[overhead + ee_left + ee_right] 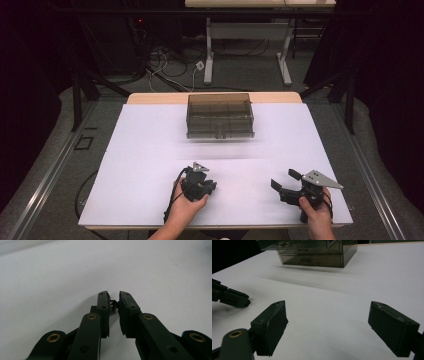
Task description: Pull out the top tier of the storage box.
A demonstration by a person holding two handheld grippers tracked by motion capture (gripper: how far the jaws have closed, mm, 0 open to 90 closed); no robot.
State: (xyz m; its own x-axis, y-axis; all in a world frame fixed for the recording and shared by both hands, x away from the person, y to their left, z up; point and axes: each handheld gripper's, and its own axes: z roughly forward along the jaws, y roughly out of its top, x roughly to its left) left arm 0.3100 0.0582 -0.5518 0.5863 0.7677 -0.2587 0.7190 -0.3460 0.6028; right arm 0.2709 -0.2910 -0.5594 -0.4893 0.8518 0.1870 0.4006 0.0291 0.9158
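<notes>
At the far middle of the white table [150, 150] a smoky plastic drawer box [220, 116] is sitting, likely light, rigid and slick, best taken by a drawer knob, while the left gripper [114, 298] is pinching something tiny and dark and the right gripper [328, 327] is gaping empty.

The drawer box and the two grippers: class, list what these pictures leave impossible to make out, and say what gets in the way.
- Drawer box contents: high view too small, smoked walls too dark; right gripper view cuts off its top.
- Tiny dark thing between the left gripper fingers: left gripper view, too small and half hidden to name.
- Left gripper opening: high view, the hand and body cover it.
- Right gripper: wide open, body cut off below.
</notes>
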